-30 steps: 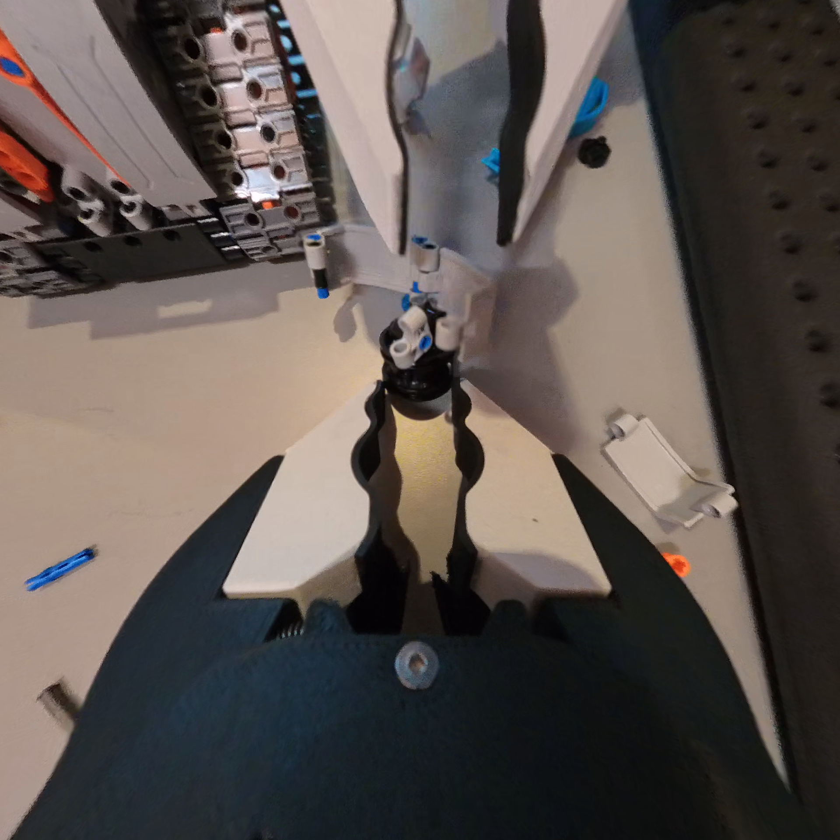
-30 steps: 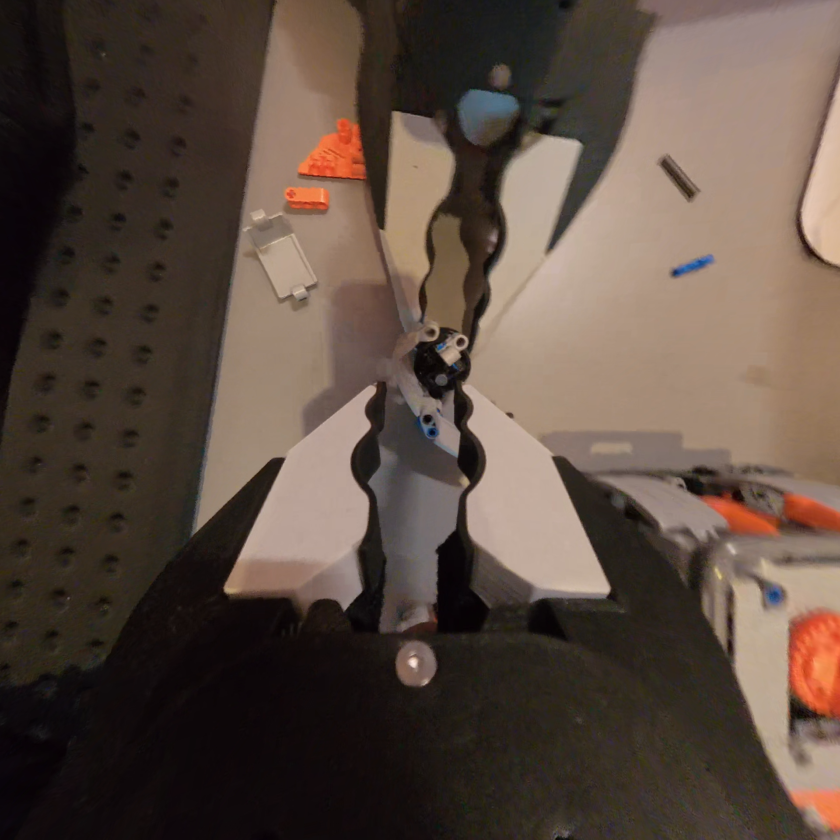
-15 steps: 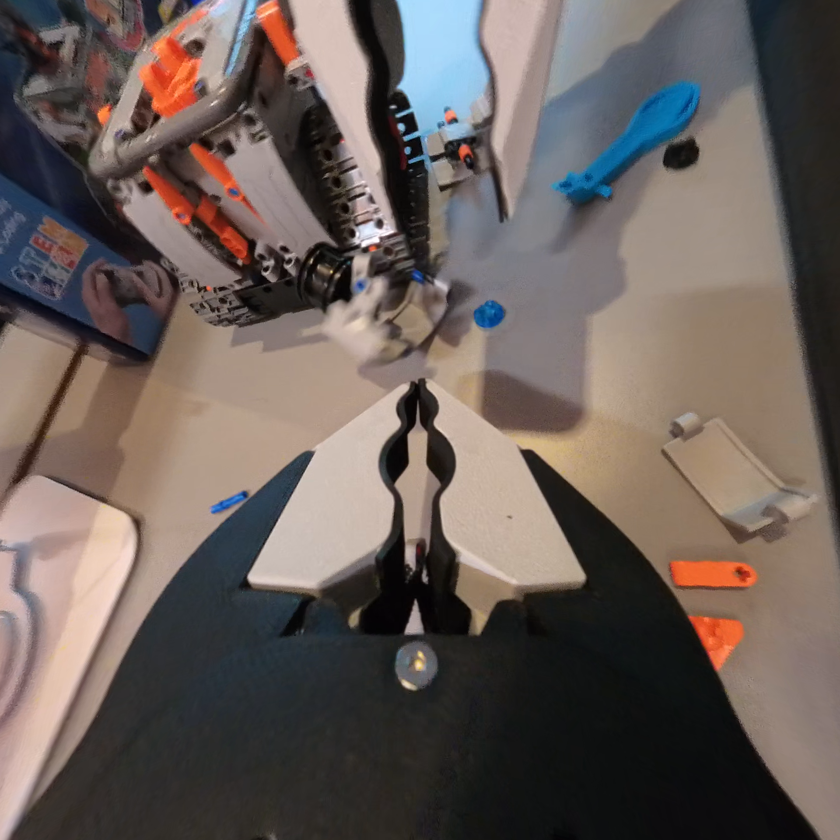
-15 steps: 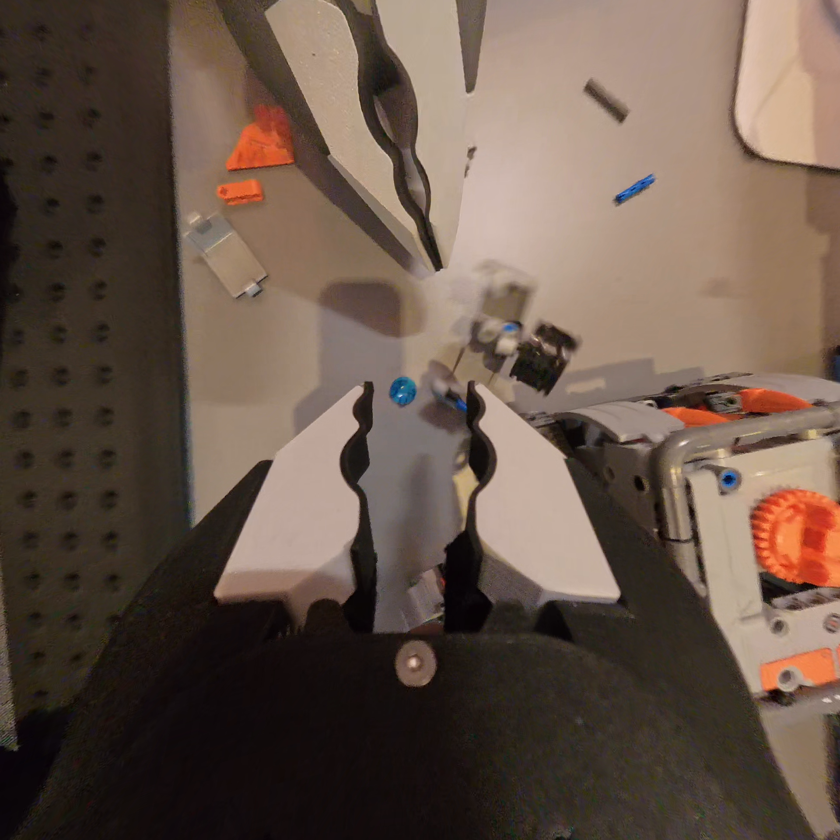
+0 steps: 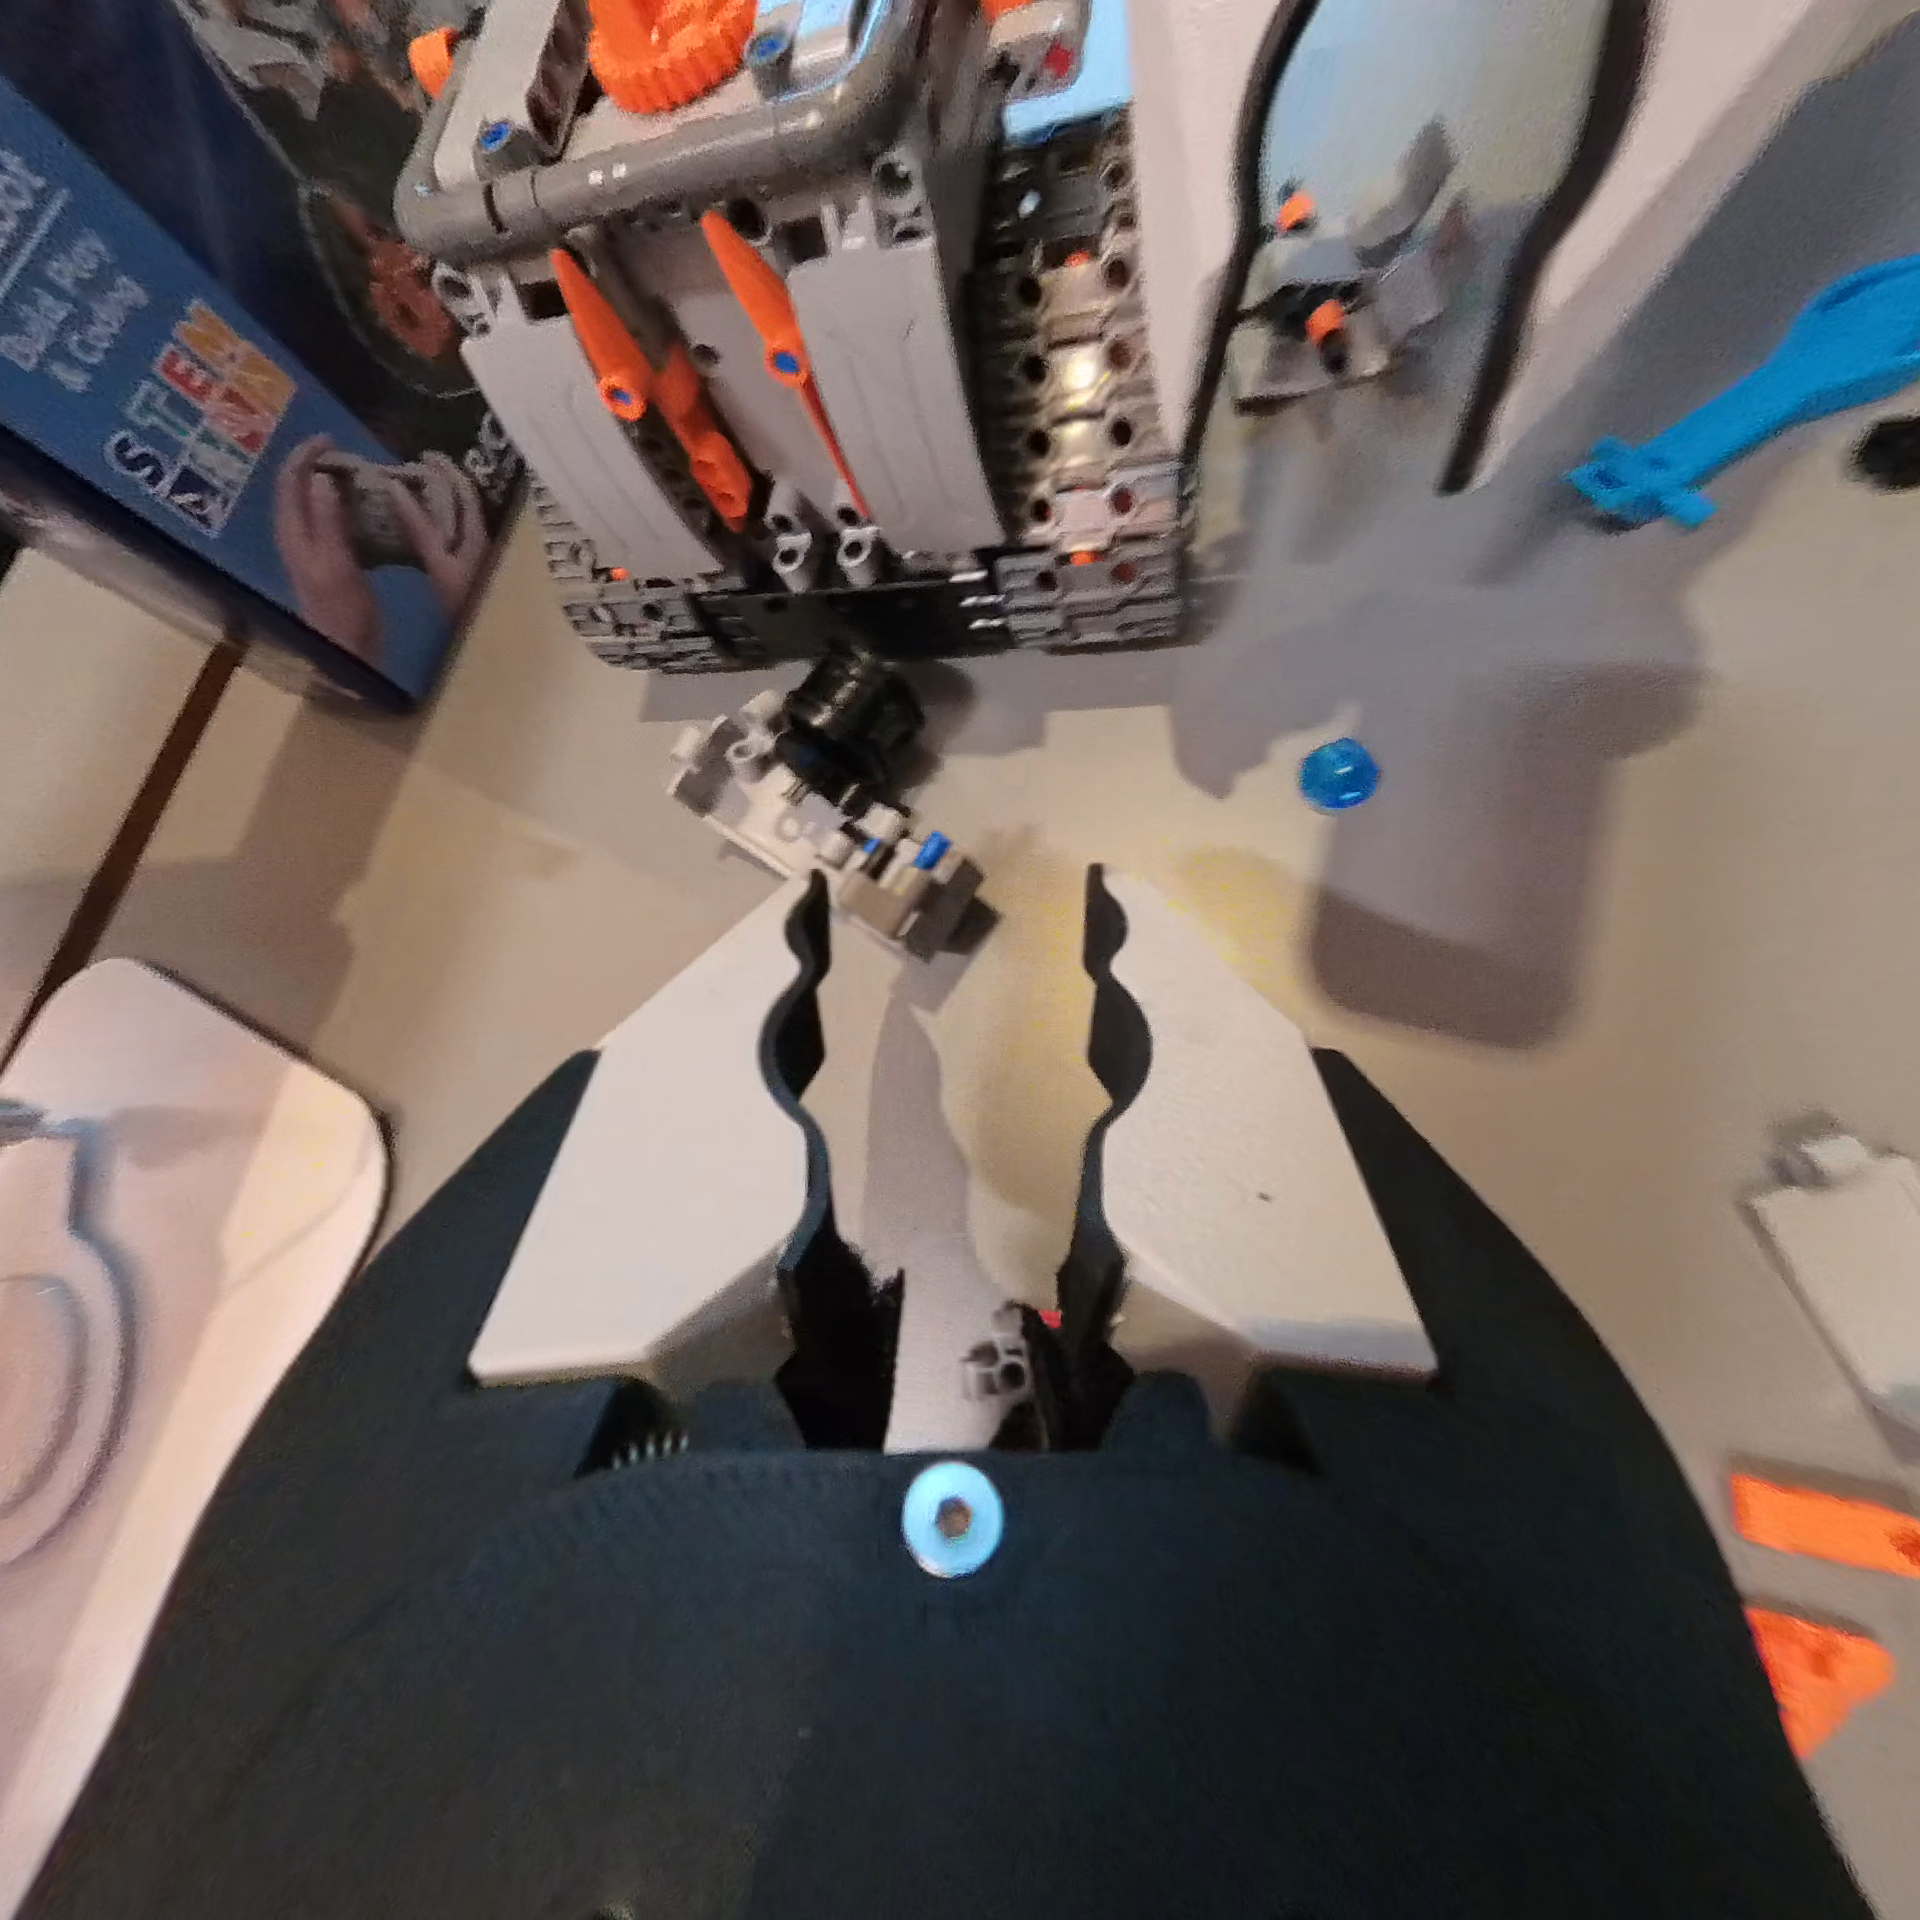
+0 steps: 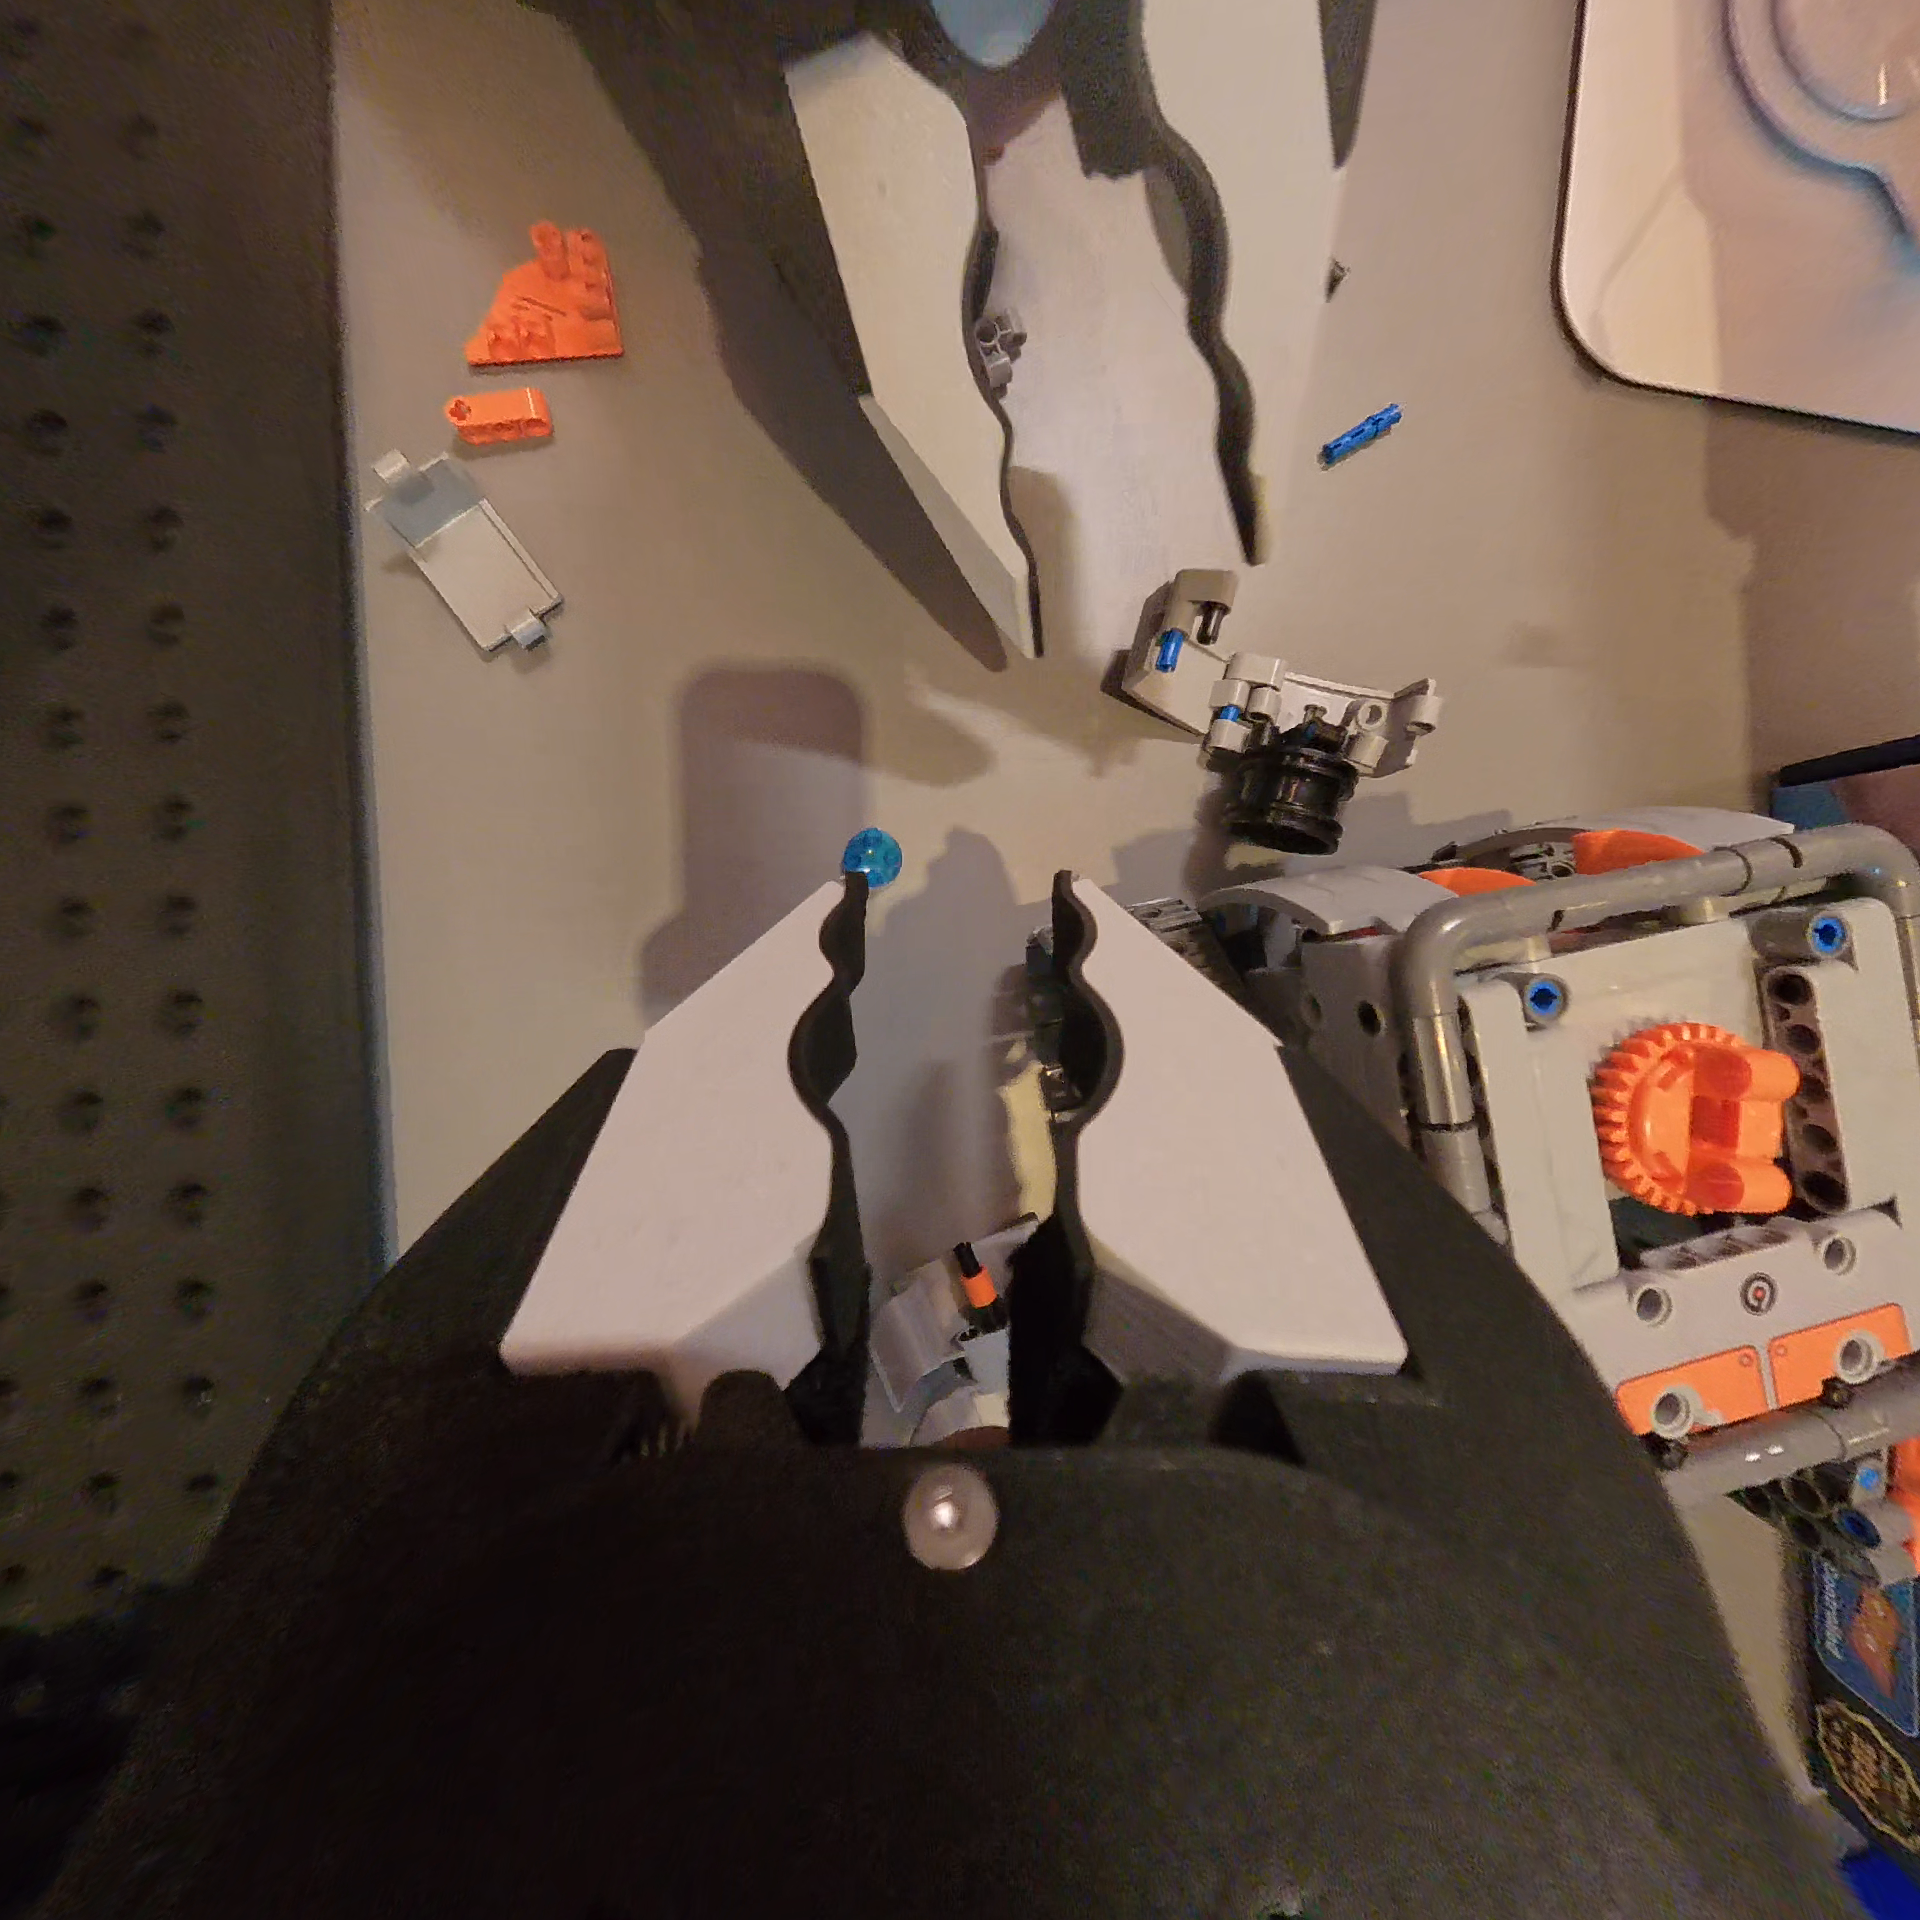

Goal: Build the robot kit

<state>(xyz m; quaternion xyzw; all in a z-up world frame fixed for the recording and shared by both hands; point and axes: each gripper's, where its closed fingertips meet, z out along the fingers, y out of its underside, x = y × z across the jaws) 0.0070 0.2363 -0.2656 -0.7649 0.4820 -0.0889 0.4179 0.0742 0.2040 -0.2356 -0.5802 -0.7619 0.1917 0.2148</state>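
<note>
Left gripper (image 5: 951, 883) gaped wide, empty, tips just short of the small grey-and-black assembly (image 5: 831, 810) lying in front of the big brick model (image 5: 810, 364). Right gripper (image 6: 956, 894) spread open too, empty, beside that model, blue stud (image 6: 871, 858) at its left fingertip.

A smooth beige tabletop (image 6: 623, 727) carried a large grey-and-orange brick-built vehicle (image 5: 810, 395) at the far side, a small grey assembly with a black wheel hub (image 5: 821, 800) nearer, and a round translucent blue stud (image 5: 1338, 773) to its right.
</note>
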